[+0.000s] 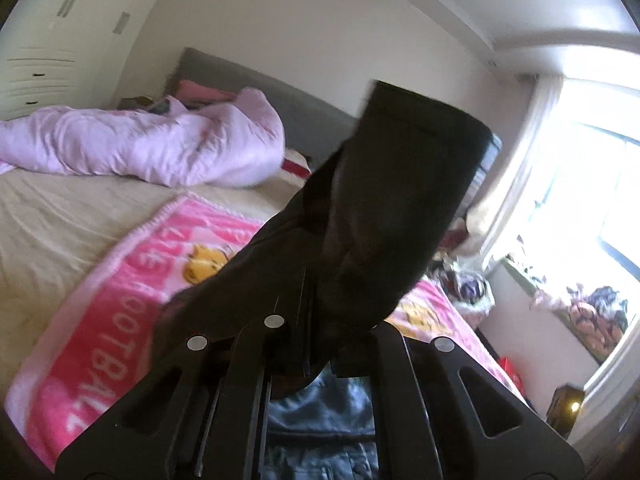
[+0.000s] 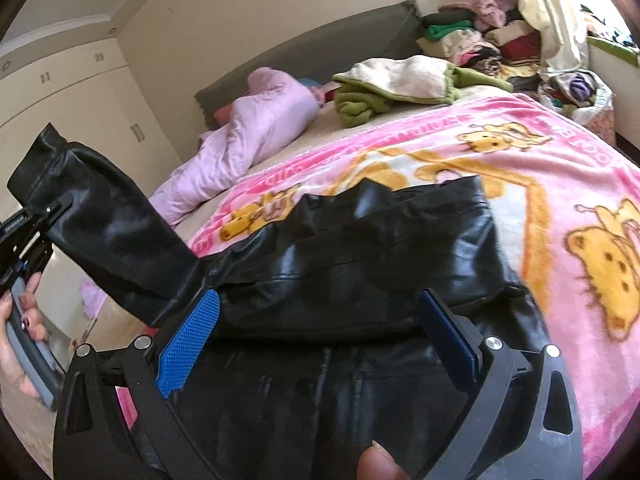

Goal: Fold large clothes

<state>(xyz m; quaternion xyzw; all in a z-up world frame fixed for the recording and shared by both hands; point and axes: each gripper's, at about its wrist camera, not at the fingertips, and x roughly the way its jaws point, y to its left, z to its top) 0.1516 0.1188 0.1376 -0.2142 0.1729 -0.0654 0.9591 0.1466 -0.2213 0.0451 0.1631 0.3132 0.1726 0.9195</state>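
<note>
The right gripper [image 2: 316,344] hovers with its blue fingers [image 2: 192,340] spread wide over the black leather jacket [image 2: 380,248], which lies on the pink blanket [image 2: 580,208] near the bed's foot edge. The left gripper [image 1: 320,312] has its fingers closed on the sleeve [image 1: 400,200], lifted to the left of the jacket body. The sleeve's long axis points up and outward, so I think it must fold across toward the right gripper.

Colours and patterns noted on bed, garment and grippers.

Jacket [image 2: 360,264]: glossy black throughout, including raised sleeve [image 1: 400,200]. Blanket [image 2: 560,184], centre and right of frame: pink with white lettering bands and yellow-orange cartoon bears. Duvet [image 1: 160,148], upper left: pale lilac, plain. Headboard [image 2: 320,44]: grey. Folded throw [image 2: 400,84], upper centre: cream over olive green. Right gripper [image 2: 320,340]: black frame, blue textured pads [image 2: 188,344]. Left gripper [image 1: 316,344]: black.
</note>
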